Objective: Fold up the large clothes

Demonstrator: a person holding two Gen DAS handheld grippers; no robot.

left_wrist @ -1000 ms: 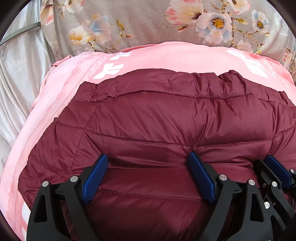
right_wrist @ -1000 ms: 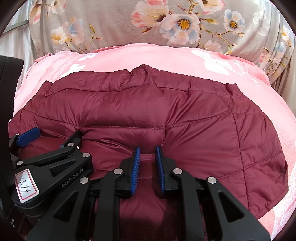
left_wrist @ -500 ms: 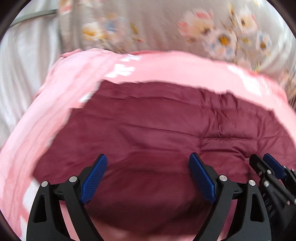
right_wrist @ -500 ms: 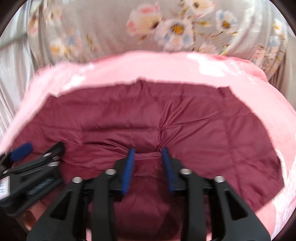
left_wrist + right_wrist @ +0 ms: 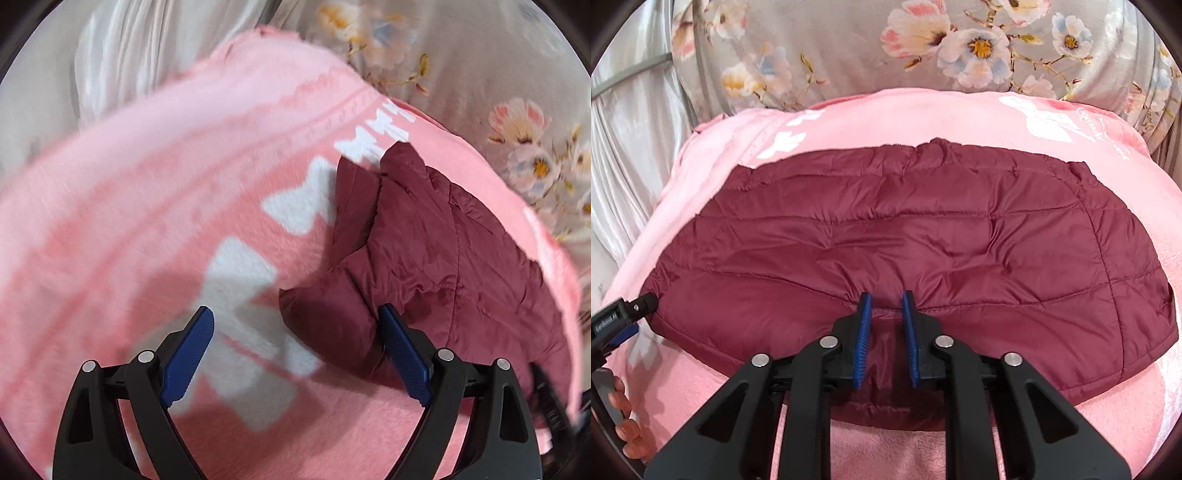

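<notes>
A maroon quilted jacket (image 5: 905,229) lies folded flat across a pink blanket (image 5: 923,118) with white prints. My right gripper (image 5: 885,295) is at the jacket's near edge in the middle. Its jaws are closing, and the blue pads pinch a ridge of the maroon fabric. In the left wrist view my left gripper (image 5: 295,310) stands wide open over the pink blanket (image 5: 147,203). A rounded corner of the jacket (image 5: 443,251) lies by its right finger, ungripped. The left gripper's body (image 5: 624,321) shows at the right wrist view's left edge, beside the jacket's left end.
Grey floral bedding (image 5: 849,48) rises behind the blanket. Shiny white fabric (image 5: 620,147) hangs along the left side. A person's fingers (image 5: 620,406) hold the left tool at the lower left. Bare pink blanket lies left of and in front of the jacket.
My left gripper has swung left off the jacket and rolled, and now hangs over the blanket by the jacket's corner. The right jaws widened briefly, then narrowed again on the fold.
</notes>
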